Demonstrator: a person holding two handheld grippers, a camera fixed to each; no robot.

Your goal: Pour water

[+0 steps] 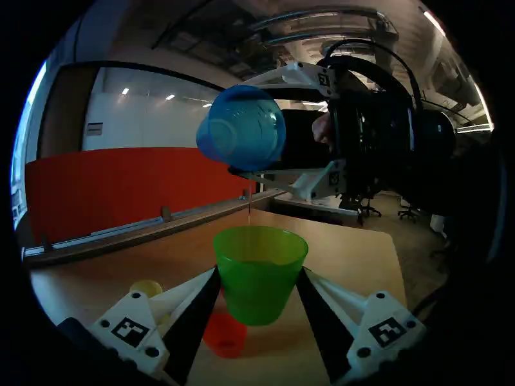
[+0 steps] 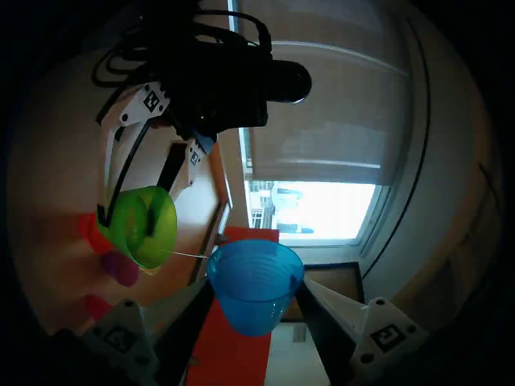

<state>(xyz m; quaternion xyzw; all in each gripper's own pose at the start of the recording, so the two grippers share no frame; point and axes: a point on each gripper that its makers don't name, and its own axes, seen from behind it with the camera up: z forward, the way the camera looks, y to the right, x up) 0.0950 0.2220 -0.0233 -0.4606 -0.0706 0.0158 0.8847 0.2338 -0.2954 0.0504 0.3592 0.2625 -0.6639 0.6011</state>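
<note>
My left gripper view is dim and warm, lit by small ceiling lights (image 1: 170,97) and a light strip (image 1: 434,22) at the top edge; the tabletop (image 1: 347,251) looks muted. My right gripper view faces a window (image 2: 309,209) blown out to white, so what stands before it turns near black. Light glows through the blue cup (image 2: 255,293) and green cup (image 2: 138,225). Straight lines bow near the rims of both views, which darken
</note>
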